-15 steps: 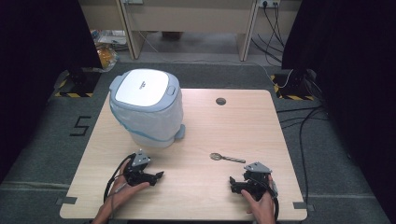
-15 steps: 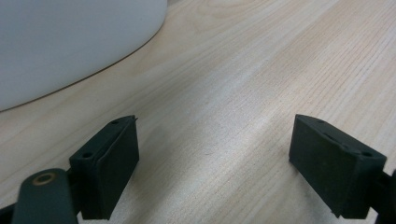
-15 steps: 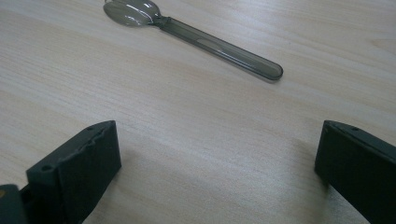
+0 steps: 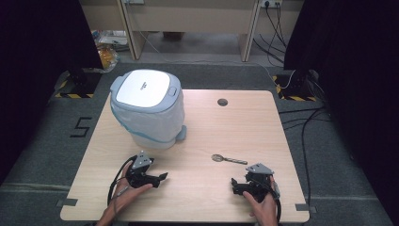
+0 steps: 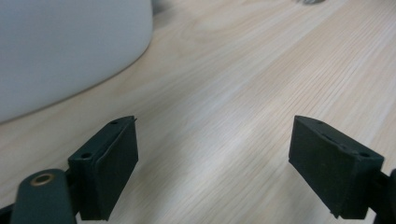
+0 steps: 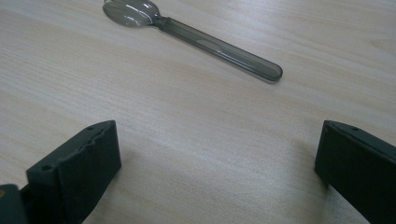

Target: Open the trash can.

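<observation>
Ahead of the spread, empty right tongs (image 6: 217,172) lies a translucent grey spoon (image 6: 191,35), bowl up.

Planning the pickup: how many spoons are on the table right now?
1. The spoon lies flat on the table, just ahead of the open right gripper, bowl toward the rice cooker. Another could sit hidden behind the cooker.
</observation>
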Action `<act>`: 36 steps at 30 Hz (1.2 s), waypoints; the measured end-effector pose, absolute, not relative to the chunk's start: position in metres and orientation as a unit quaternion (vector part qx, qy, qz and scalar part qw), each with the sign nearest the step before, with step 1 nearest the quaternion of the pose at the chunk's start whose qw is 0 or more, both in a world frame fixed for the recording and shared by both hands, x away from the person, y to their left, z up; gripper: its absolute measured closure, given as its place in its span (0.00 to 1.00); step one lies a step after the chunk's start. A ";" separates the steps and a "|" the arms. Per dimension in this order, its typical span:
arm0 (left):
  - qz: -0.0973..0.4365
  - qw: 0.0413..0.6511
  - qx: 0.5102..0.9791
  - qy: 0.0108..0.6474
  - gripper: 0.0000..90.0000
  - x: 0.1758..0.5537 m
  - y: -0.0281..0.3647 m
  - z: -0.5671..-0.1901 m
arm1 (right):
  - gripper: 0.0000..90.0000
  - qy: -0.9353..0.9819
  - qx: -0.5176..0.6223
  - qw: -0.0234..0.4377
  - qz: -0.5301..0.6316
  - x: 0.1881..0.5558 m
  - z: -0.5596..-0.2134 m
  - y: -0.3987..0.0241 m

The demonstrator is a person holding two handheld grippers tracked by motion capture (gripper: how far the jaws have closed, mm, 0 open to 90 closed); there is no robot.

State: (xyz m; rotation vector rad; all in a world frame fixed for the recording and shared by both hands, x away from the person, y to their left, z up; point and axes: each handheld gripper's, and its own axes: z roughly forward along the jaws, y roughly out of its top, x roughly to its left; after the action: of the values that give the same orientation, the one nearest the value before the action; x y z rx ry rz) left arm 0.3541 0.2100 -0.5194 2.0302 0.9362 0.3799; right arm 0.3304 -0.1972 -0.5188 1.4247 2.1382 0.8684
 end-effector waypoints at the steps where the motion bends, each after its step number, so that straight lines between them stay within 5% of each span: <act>1: 0.153 0.434 0.807 0.370 0.17 0.353 0.206 -0.517 | 0.00 0.770 0.513 0.213 0.313 0.330 -0.519 -0.197; 16: 0.144 0.487 0.785 0.354 0.21 0.367 0.164 -0.507 | 0.00 0.770 0.513 0.213 0.313 0.330 -0.519 -0.197; 36: 0.221 0.472 0.783 0.339 0.21 0.398 0.108 -0.509 | 0.00 0.770 0.513 0.213 0.313 0.330 -0.519 -0.197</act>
State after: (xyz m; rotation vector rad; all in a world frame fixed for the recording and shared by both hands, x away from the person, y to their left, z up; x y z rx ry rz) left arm 0.3983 0.1078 -0.5089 1.9182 0.8289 0.5417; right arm 0.3303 -0.1972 -0.5188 1.4252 2.1382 0.8686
